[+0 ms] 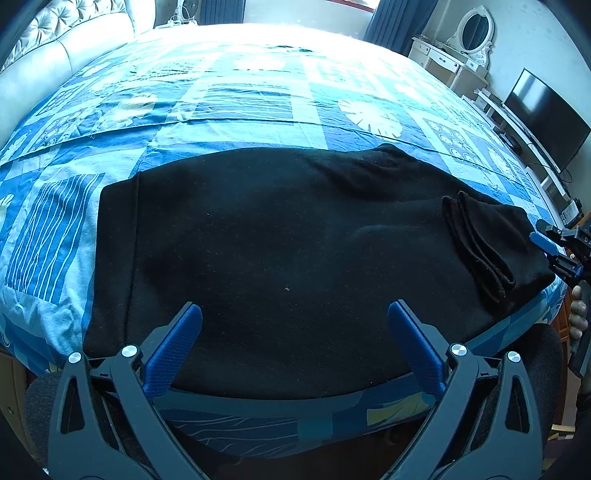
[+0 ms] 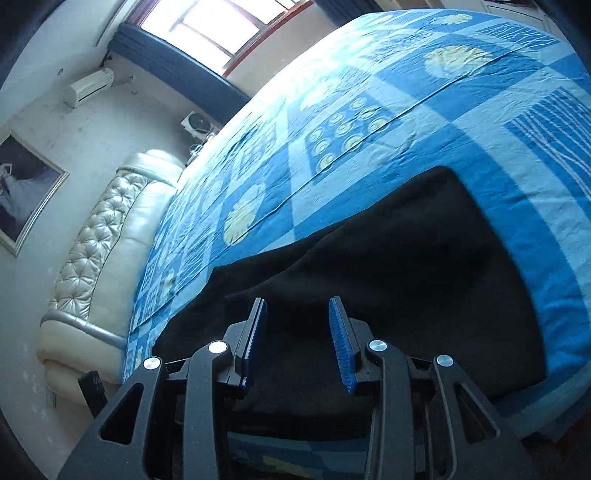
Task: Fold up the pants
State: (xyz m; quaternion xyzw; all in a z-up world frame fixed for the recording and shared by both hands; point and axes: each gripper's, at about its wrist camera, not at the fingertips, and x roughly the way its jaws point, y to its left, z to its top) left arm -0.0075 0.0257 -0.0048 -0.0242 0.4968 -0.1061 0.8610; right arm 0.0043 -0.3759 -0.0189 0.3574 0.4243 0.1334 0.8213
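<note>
**Folding black pants on a blue patterned bed**

Lying across the near edge of the bed (image 1: pixel 229 110), the black pants (image 1: pixel 280 236) form a broad, mostly flat dark panel on the blue patchwork bedspread (image 2: pixel 424 122). Seen from the left wrist view, one end of the pants has been turned back over the main panel on the side nearest the television (image 1: pixel 550 114), so that a doubled cuff edge (image 1: pixel 476 247) rests on top of the cloth. A straight stitched seam (image 1: pixel 133 236) runs down the opposite end of the pants, on the side nearest the padded headboard (image 1: pixel 48 48).

The left gripper (image 1: pixel 295 325) hangs over the near edge of the pants with its blue fingers (image 1: pixel 173 347) spread wide apart and nothing between them. The right gripper (image 2: pixel 297 339) points across the pants toward the headboard (image 2: pixel 107 236); its ribbed blue pads (image 2: pixel 341 343) stand apart with a clear gap, and no cloth is pinched between them. From the left wrist view that same tool appears at the folded end of the pants, close beside the turned-back cloth; whether it touches the cloth cannot be told.

Beyond the bed, a dressing table with an oval mirror (image 1: pixel 474 27) stands near the television. A window (image 2: pixel 218 22), an air conditioner (image 2: pixel 88 86) and a framed picture (image 2: pixel 26 184) occupy the walls around the headboard.
</note>
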